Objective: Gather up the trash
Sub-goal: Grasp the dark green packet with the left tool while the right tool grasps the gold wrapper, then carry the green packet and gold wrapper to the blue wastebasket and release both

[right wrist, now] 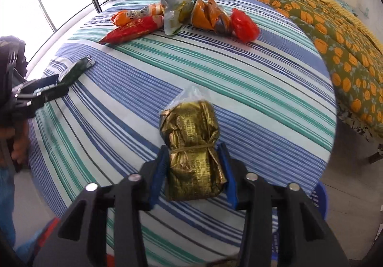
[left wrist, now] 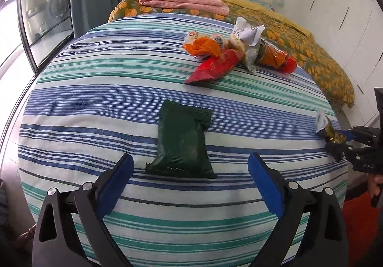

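Two grippers work over a round table (left wrist: 71, 104) with a blue, green and white striped cloth. No bin can be made out; a blue slatted basket (right wrist: 319, 197) peeks out past the table edge in the right wrist view, contents hidden, and an orange-red shape (left wrist: 354, 214) at the lower right of the left wrist view cannot be told.

The right gripper (right wrist: 195, 166) has a gold packet (right wrist: 191, 147) between its blue pads, both pads against the packet's sides — a hold at mid-width. The packet is crinkled foil with faint print, cinched by a rubber band, a bit of clear plastic at its far end. In the left wrist view it shows at the table's right edge (left wrist: 331, 134), in that same gripper (left wrist: 342, 147).

The left gripper (left wrist: 191, 166) hovers with fingers spread wide, gripping nothing. A dark green wrapper (left wrist: 182, 140) lies flat on the cloth just ahead, its near crimped end between the fingertips but untouched.

Farther across the table sits a pile (left wrist: 239, 53) — a red pouch (right wrist: 131, 31), orange wrappers, a pale torn bag (right wrist: 176, 10), a crumpled red bit (right wrist: 244, 22). Behind it is a bed (left wrist: 311, 58) with a pumpkin-print cover and folded pink cloth (left wrist: 182, 0).
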Available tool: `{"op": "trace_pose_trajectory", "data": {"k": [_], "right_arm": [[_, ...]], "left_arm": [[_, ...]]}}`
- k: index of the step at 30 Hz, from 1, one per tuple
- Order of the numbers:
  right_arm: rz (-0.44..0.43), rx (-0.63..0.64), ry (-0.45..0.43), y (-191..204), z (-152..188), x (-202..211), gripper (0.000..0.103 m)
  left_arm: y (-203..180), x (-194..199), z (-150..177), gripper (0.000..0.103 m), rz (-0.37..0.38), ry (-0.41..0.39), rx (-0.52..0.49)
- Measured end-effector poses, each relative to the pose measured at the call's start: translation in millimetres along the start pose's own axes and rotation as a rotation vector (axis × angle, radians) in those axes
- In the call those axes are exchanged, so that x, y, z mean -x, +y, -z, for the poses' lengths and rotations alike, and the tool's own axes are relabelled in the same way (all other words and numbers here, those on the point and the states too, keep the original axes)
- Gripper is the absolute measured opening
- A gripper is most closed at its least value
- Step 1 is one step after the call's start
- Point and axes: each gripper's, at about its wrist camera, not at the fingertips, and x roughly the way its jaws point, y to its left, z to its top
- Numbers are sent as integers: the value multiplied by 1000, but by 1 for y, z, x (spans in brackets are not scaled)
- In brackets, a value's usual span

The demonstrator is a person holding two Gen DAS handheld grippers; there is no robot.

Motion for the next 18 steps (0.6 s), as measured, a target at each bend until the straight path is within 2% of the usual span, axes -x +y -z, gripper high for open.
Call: {"op": "trace_pose_trajectory", "data": {"k": [1, 9, 10, 11, 12, 13, 14, 16, 18], "right_arm": [[5, 6, 0, -1, 0, 1, 66], [18, 67, 13, 1, -12, 3, 67], [7, 61, 18, 1, -13, 1, 64], [-5, 60, 29, 2, -13, -2, 59], [-3, 70, 50, 4, -12, -6, 49], [15, 75, 53, 6, -11, -8, 34], [19, 68, 48, 5, -10, -8, 31], [-8, 21, 20, 0, -7, -3, 28], [-43, -18, -20, -6, -3, 8, 28]], "left_arm": [[-2, -2, -1, 95, -20, 9, -10], [-14, -13, -11, 79, -133, 55, -96], [-14, -13, -12, 77, -131, 54, -97], [-14, -13, -12, 71, -132, 52, -96], [-15, -12, -12, 58, -133, 46, -95], [-15, -10, -11, 51, -132, 38, -96], [-15, -8, -11, 40, -133, 35, -96], [-14, -6, -10, 35, -135, 29, -86], [-14, 1, -5, 34, -105, 14, -57]]}}
